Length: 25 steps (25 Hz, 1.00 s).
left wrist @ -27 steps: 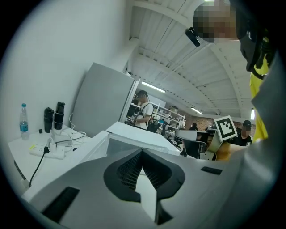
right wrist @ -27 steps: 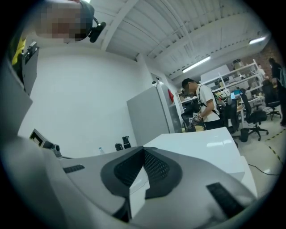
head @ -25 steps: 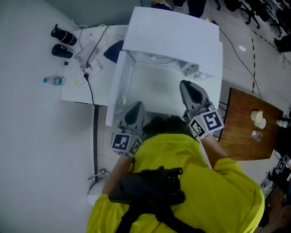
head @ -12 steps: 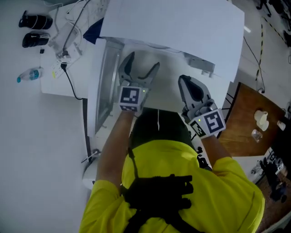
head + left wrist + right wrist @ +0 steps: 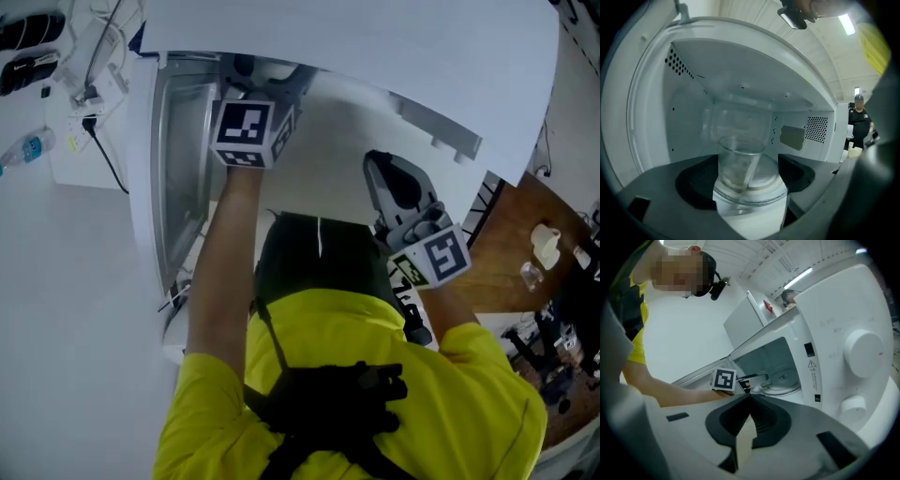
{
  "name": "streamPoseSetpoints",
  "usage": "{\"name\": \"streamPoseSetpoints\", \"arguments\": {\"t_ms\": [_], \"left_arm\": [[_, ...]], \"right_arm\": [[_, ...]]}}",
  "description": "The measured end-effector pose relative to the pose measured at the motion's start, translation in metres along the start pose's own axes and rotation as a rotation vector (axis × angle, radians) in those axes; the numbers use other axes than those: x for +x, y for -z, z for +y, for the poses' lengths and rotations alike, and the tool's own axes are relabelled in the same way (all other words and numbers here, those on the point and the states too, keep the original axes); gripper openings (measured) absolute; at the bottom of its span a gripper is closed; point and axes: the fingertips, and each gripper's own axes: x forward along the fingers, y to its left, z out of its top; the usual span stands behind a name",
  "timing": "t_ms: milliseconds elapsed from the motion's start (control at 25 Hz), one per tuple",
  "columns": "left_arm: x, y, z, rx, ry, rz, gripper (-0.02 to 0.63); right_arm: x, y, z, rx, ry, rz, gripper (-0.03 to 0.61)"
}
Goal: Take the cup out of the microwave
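Clear thin-plastic cup (image 5: 738,164) is standing upright inside the microwave (image 5: 375,56); it is probably light, slick and crushable. Left gripper (image 5: 747,190) is framing it, jaws apart, not touching. Grip gently at mid-wall. Right gripper (image 5: 749,398) is hanging outside the microwave, jaws together.

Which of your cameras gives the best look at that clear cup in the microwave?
The left gripper view: the cup stands on the glass turntable, straight ahead of the open jaws. The head view hides it under the microwave top; in the right gripper view I cannot make it out.
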Motion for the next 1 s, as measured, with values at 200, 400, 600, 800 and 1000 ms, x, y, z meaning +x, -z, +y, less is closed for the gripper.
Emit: {"name": "streamPoseSetpoints", "arguments": {"t_ms": [200,400,600,800,1000], "left_arm": [[-0.006,0.005,-0.008,-0.006,-0.042,0.004,0.4],[0.011,0.001,0.011,0.033,-0.016,0.006,0.433],[0.036,-0.003,-0.002,0.101,0.112,0.006,0.457],[0.048,0.0,0.006,0.143,0.078,0.039,0.409],[0.046,-0.003,0.011,0.143,0.041,0.032,0.35]], "right_arm": [[0.007,-0.009,-0.008,0.01,-0.001,-0.016,0.006],[0.014,-0.019,-0.012,0.004,-0.03,-0.039,0.005],[0.018,-0.007,-0.012,0.01,-0.057,-0.01,0.006],[0.016,-0.004,-0.014,0.017,-0.065,-0.008,0.006],[0.014,-0.007,-0.018,0.027,-0.049,-0.017,0.005]]}}
